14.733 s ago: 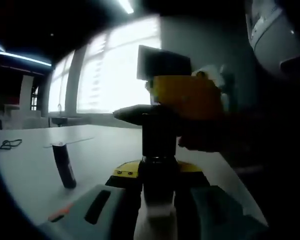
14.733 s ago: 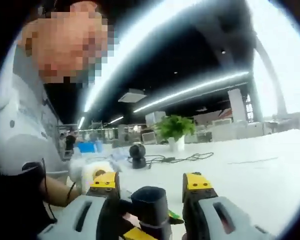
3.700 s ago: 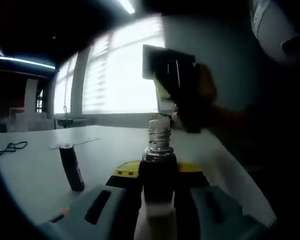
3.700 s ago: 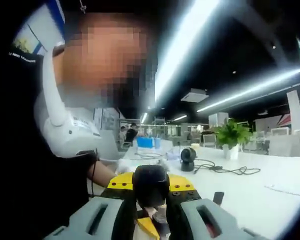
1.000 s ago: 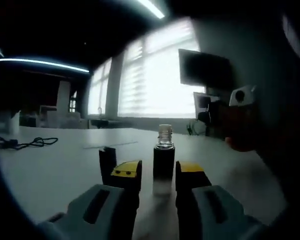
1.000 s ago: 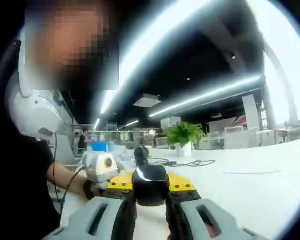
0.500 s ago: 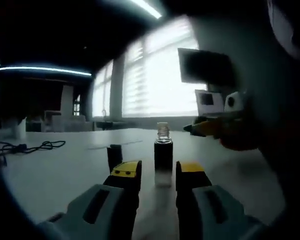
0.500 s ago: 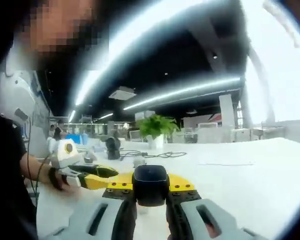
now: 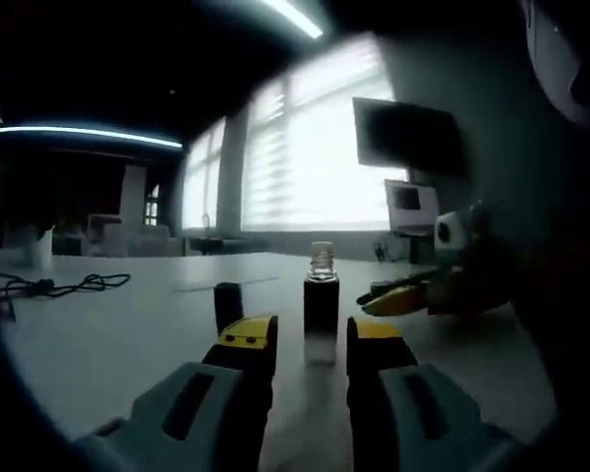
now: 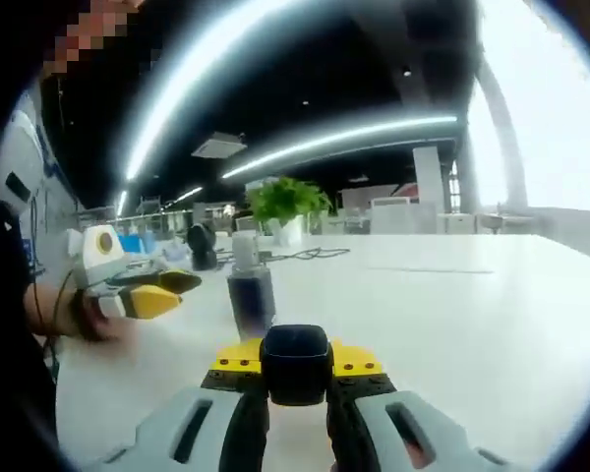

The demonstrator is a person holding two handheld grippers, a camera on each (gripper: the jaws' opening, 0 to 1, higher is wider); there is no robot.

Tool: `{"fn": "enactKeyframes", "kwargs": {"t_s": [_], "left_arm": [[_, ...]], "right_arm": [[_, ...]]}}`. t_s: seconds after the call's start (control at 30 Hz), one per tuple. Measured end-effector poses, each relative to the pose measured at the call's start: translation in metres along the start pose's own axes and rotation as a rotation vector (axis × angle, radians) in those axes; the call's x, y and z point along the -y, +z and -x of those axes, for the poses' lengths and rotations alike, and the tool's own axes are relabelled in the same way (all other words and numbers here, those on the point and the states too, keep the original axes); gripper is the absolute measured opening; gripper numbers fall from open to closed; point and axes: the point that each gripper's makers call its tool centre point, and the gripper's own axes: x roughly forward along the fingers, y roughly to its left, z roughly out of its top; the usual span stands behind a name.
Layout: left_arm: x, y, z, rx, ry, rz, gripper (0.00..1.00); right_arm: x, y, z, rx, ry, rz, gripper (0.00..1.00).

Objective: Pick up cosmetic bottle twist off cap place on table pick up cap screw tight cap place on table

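Dim office behind us, bright windows at twelve o'clock; our white table [image 9: 128, 334] carries the uncapped cosmetic bottle [image 9: 321, 305], standing upright just beyond our left gripper [image 9: 310, 344], whose jaws are spread and have let it go since a few seconds ago; we judge the bottle placed. Our right gripper [image 10: 295, 366] pinches the black cap [image 10: 296, 365], now swung toward the bottle at eleven o'clock; capping seems next. Whether the bottle holds anything, we cannot tell.
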Motion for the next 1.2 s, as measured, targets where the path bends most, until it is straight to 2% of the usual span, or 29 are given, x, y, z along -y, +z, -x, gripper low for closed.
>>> {"fn": "enactKeyframes", "kwargs": {"t_s": [0.07, 0.23, 0.33, 0.5, 0.8, 1.2], "left_arm": [[0.001, 0.0, 0.0, 0.0, -0.003, -0.001, 0.19], [0.002, -0.001, 0.0, -0.004, -0.009, -0.005, 0.19], [0.003, -0.001, -0.001, -0.007, -0.013, -0.005, 0.19], [0.002, -0.001, -0.001, -0.006, -0.011, 0.0, 0.19], [0.002, -0.002, -0.001, -0.01, -0.008, 0.004, 0.19], [0.003, -0.003, -0.002, -0.018, -0.012, 0.003, 0.19]], "right_arm": [[0.003, -0.003, -0.002, -0.017, -0.017, 0.03, 0.16], [0.004, -0.012, -0.006, -0.046, -0.024, 0.027, 0.16], [0.003, -0.015, -0.008, -0.065, -0.025, 0.056, 0.16], [0.005, -0.021, -0.01, -0.098, -0.034, 0.035, 0.16], [0.007, -0.031, -0.013, -0.153, -0.045, 0.079, 0.16], [0.006, -0.035, -0.013, -0.176, -0.042, 0.095, 0.16]]}}
